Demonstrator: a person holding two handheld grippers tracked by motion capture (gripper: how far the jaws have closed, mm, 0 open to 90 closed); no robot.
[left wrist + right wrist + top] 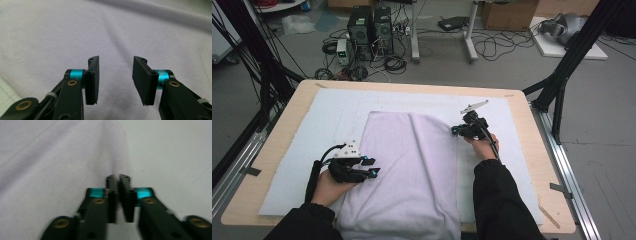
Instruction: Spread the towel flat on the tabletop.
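Towel (404, 170) lies folded lengthwise on the white mat (302, 130), front end hanging off the table edge. Right gripper (119, 180) is clamped on its right edge; left gripper (115, 75) is over the cloth, jaws apart, holding nothing. Probably one fold done, cross fold left.

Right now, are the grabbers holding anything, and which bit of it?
The right gripper pinches the pale purple towel at its right edge. The left gripper is open above the towel, holding nothing.
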